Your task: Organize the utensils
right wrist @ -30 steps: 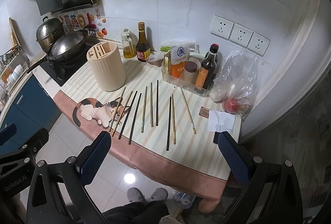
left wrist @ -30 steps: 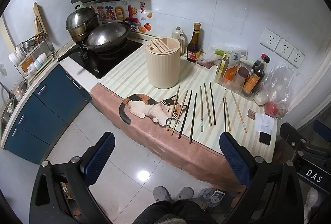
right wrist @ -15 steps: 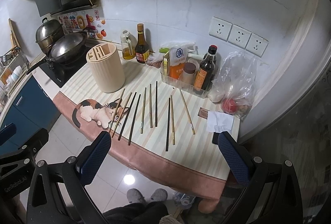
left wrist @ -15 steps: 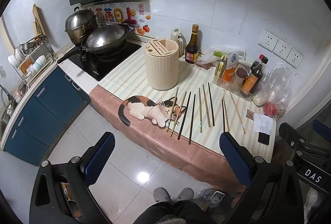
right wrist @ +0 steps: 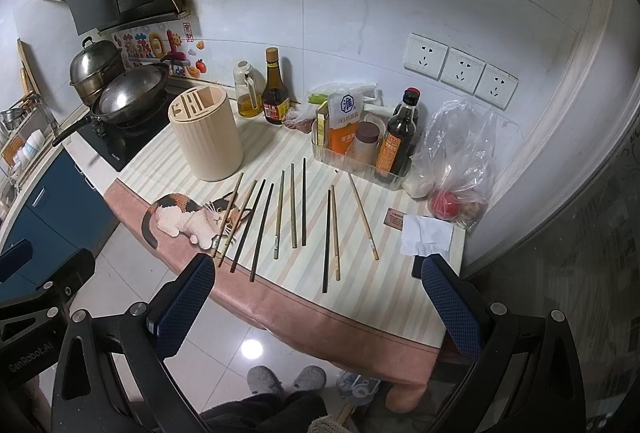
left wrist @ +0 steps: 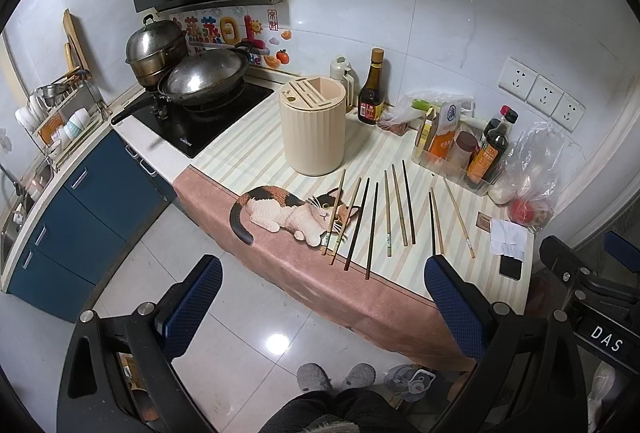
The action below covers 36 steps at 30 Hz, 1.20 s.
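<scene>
On the table (right wrist: 372, 289): chopsticks (right wrist: 298, 205) in a row, long axes toward the wall.
Holder (right wrist: 206, 137) upright behind them; both grippers' jaws apart, empty.

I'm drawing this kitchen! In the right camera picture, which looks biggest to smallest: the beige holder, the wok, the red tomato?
1. beige holder
2. wok, though it sits farther back, so this is unsure
3. red tomato, clearly smallest
</scene>
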### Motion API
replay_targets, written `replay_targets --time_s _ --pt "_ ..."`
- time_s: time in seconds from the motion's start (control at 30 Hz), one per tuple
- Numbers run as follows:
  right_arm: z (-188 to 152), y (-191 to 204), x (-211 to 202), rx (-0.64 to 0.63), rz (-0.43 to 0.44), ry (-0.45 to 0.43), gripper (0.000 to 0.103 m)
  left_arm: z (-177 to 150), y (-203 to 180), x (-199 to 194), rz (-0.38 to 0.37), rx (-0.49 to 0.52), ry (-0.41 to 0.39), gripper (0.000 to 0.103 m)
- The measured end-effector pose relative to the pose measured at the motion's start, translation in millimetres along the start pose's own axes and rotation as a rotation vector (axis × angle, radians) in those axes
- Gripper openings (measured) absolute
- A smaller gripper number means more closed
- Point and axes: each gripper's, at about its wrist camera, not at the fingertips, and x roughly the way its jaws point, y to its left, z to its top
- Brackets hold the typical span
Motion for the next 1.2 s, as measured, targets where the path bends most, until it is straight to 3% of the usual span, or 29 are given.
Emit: replay_targets --time_s 0.07,0.3,0.47,0.63,0.77,0.8,0.87,0.93,1.0,1.13,1.2 --pt "1.9 -0.4 -1.2 0.001 0.001 -0.002 0.103 -12.1 6.0 -1.5 -0.006 -0.003 0.003 0.103" --pt "1.0 -0.7 -0.7 0.007 -0.002 -0.001 0.103 -9.3 5.1 -0.6 -0.012 0.004 0.000 0.103" --pt "4.3 -3.8 -1.3 0.052 0.004 -0.034 0.103 1.6 6.5 7.8 0.002 0.030 -0.062 0.103" --pt "4.0 -4.2 12.7 0.095 -0.010 -0.102 0.103 13.2 17.8 33.8 0.026 0.039 -0.152 0.103" --pt "-0.5 -10.9 46.1 0.159 -0.011 -0.069 0.103 21.6 21.4 72.1 0.049 0.067 -0.165 0.103" --pt "-1.5 -13.2 58.2 0.174 -0.004 -0.046 0.103 22.1 22.2 82.5 0.060 0.072 -0.156 0.103" --pt "-1.7 -17.6 86.9 0.192 0.015 0.010 0.093 26.8 22.3 114.9 0.082 0.093 -0.117 0.103" --pt "-0.9 -23.5 121.8 0.208 0.032 0.080 0.070 28.0 20.7 148.5 0.109 0.116 -0.060 0.103" --pt "-0.4 -31.2 158.8 0.229 0.055 0.142 0.062 28.5 22.3 187.9 0.124 0.127 0.014 0.103" --pt "-0.9 -41.5 219.2 0.239 0.070 0.220 0.054 20.8 17.1 258.9 0.120 0.133 0.169 0.102" --pt "-0.1 -46.4 250.9 0.249 0.073 0.267 0.052 17.7 11.2 291.5 0.114 0.133 0.228 0.087"
